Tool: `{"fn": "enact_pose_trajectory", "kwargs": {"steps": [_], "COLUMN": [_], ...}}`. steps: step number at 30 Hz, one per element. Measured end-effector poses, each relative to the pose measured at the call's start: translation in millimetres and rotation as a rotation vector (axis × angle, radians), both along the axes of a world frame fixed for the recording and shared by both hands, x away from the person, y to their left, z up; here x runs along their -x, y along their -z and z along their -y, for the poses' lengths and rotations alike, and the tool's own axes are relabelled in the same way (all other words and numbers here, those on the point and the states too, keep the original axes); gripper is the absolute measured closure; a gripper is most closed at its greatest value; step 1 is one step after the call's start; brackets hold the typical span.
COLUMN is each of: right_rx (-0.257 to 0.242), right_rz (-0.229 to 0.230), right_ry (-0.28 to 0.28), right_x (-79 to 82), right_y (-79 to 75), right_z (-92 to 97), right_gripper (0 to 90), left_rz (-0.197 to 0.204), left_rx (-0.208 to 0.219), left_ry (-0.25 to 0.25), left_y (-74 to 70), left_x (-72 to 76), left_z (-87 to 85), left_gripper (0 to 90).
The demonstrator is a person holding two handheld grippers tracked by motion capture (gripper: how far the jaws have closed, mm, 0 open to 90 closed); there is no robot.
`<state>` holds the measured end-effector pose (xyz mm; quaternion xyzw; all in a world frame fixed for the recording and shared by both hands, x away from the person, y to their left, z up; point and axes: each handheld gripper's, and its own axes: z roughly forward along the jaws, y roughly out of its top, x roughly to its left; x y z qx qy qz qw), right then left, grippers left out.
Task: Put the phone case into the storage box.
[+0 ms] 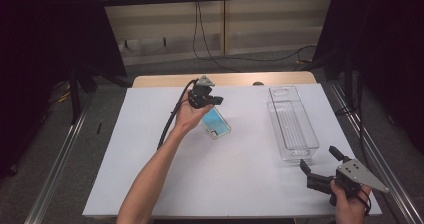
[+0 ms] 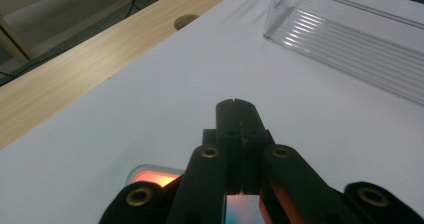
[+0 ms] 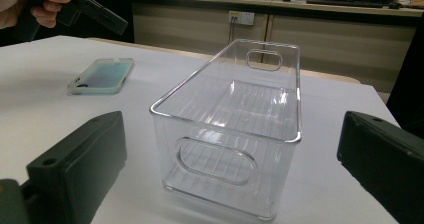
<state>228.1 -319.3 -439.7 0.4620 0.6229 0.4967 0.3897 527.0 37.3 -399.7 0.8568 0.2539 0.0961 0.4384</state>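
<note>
Phone (image 1: 216, 122) flat on white worktop (image 1: 150, 149), left of clear bin (image 1: 292, 124).
Left hand-held gripper (image 1: 218, 101) hovers just over the phone's far end, jaws pressed together, empty. Right hand-held gripper (image 1: 318, 166) spread wide, empty, facing the bin's near end.

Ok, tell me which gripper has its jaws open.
The right gripper, at the near end of the clear bin: its jaws stand wide apart. The left gripper, above the phone, has its jaws pressed together.

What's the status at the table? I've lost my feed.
Left gripper shut, empty, above the phone. Right gripper open, facing the clear bin. Phone flat on the white table, outside the bin. Nothing between them.
</note>
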Motion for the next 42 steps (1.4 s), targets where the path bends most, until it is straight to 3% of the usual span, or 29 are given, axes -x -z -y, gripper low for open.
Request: {"fn": "enact_pose_trajectory", "kwargs": {"steps": [5,14,17,18,22,24,29,42], "right_rx": [0.000,-0.004,-0.004,-0.004,-0.006,-0.006,-0.007,-0.007], "right_rz": [0.000,-0.001,0.000,0.000,0.000,0.000,0.000,-0.004], "right_ry": [-0.006,-0.009,-0.010,-0.011,-0.013,-0.011,-0.013,-0.013], "right_x": [-0.2,0.0,-0.2,-0.1,0.1,-0.1,-0.1,-0.5], "right_y": [0.0,0.0,0.0,0.0,-0.1,0.0,0.1,0.5], "right_z": [-0.5,-1.3,-1.0,-1.0,-1.0,-0.8,-1.0,-1.3], "right_gripper": [0.0,0.0,0.0,0.0,0.0,0.0,0.0,0.0], "left_rz": [-0.014,-0.070,-0.079,-0.097,-0.107,-0.105,-0.105,-0.120], "left_rx": [-0.061,-0.113,-0.151,-0.152,-0.157,-0.179,-0.191,-0.220], "left_ry": [-0.009,-0.037,-0.047,-0.059,-0.066,-0.069,-0.069,-0.073], "left_y": [5.4,17.0,23.0,27.5,32.2,34.7,40.9,43.6], "left_x": [-8.8,-26.1,-28.5,-30.2,-31.6,-32.1,-33.7,-35.7], "left_z": [7.5,12.4,14.4,15.0,15.8,16.8,18.2,11.8], "left_gripper": [90.0,90.0,90.0,90.0,90.0,90.0,90.0,90.0]}}
